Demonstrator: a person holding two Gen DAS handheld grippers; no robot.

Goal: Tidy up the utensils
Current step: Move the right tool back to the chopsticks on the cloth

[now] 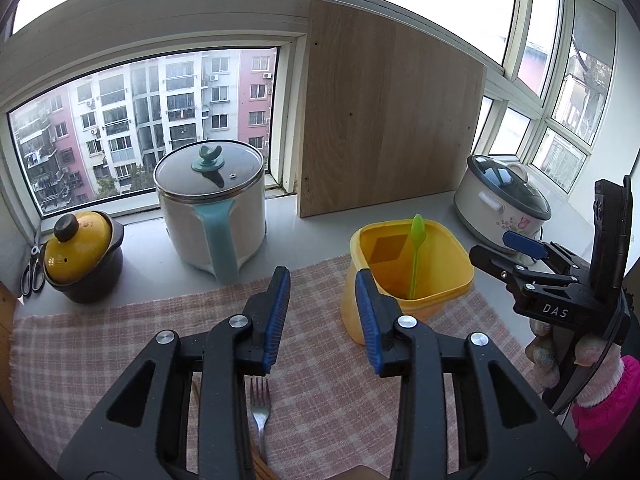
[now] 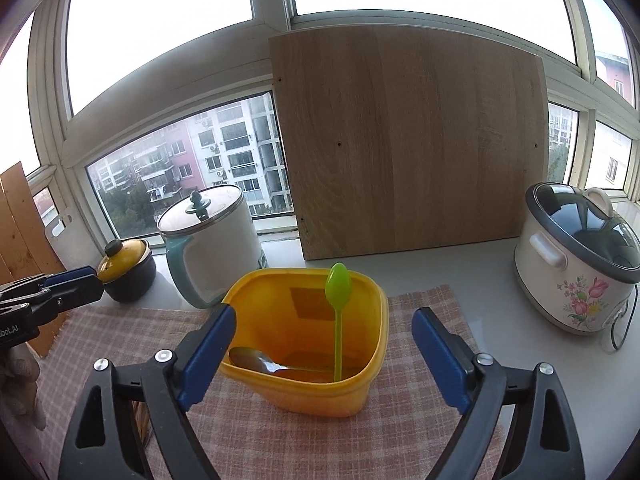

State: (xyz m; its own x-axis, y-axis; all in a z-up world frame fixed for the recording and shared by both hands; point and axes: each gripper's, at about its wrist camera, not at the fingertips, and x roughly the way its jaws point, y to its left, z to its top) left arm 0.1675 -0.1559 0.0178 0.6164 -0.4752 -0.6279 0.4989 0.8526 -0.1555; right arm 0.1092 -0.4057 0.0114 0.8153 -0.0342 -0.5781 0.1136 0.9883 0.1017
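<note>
A yellow plastic tub (image 1: 436, 276) (image 2: 360, 384) stands on the pink checked cloth (image 1: 320, 392) (image 2: 248, 428). A green plastic spoon (image 1: 416, 248) (image 2: 338, 300) stands upright in it, and a metal spoon (image 2: 256, 360) lies on its bottom. A metal fork (image 1: 260, 408) lies on the cloth under my left gripper (image 1: 323, 308), which is open and empty, left of the tub. My right gripper (image 2: 324, 348) is open and empty, its fingers on either side of the tub's near wall. It also shows at the right of the left wrist view (image 1: 516, 252).
On the sill stand a white electric pot with teal handle (image 1: 216, 208) (image 2: 208, 248), a yellow-lidded clay pot (image 1: 80, 256) (image 2: 128, 272), a flowered slow cooker (image 1: 504, 200) (image 2: 576, 268) and a leaning wooden board (image 1: 384, 120) (image 2: 408, 148). Scissors (image 1: 32, 276) lie far left.
</note>
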